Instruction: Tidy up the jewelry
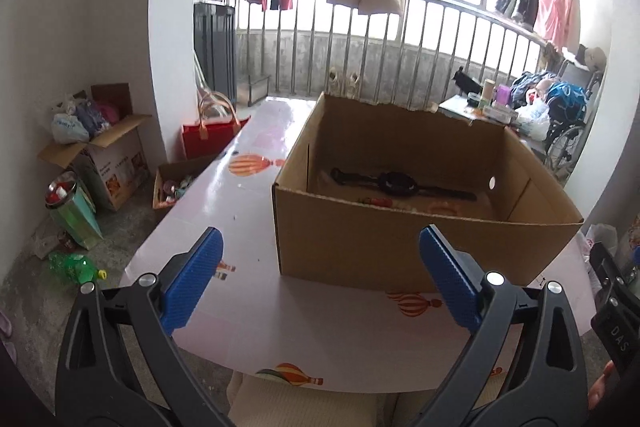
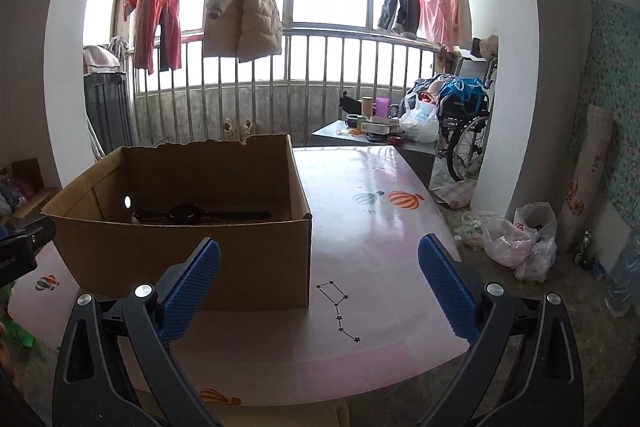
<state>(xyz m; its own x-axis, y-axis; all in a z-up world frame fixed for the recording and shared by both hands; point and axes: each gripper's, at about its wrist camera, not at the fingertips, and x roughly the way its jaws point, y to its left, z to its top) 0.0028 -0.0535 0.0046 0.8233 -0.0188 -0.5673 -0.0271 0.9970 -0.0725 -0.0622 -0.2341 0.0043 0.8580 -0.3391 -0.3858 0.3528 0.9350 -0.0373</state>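
Pink and glossy, the worktop [image 1: 248,323] under your grippers carries printed hot-air balloons and reflects the window light. Beyond it runs a barred railing [image 2: 320,83] below tall windows, with a beige padded coat [image 2: 244,7], red garments [image 2: 160,11] and a pink top [image 2: 442,9] hung on a rail.

Your left gripper [image 1: 320,277] stands with its blue pads wide apart and nothing between them; the cardboard box [image 1: 360,247] sits just ahead, a little to its right. Your right gripper [image 2: 319,283] is equally spread and empty, with the same box ahead and to its left.

From the left wrist you look down into the box: a black wristwatch [image 1: 400,183] lies flat on its floor, with a small red-and-orange piece [image 1: 376,202] nearer you, too small to identify. This view alone shows the floor to your left: open cartons [image 1: 108,163], a red bag [image 1: 210,141], a green bottle [image 1: 74,267].

From the right wrist the watch is barely visible over the near wall. Only here do you see the constellation print [image 2: 338,307] on the worktop, a wheelchair [image 2: 468,123] piled with bags, a low cluttered side table [image 2: 332,137] and plastic bags [image 2: 520,243] on the floor to your right.
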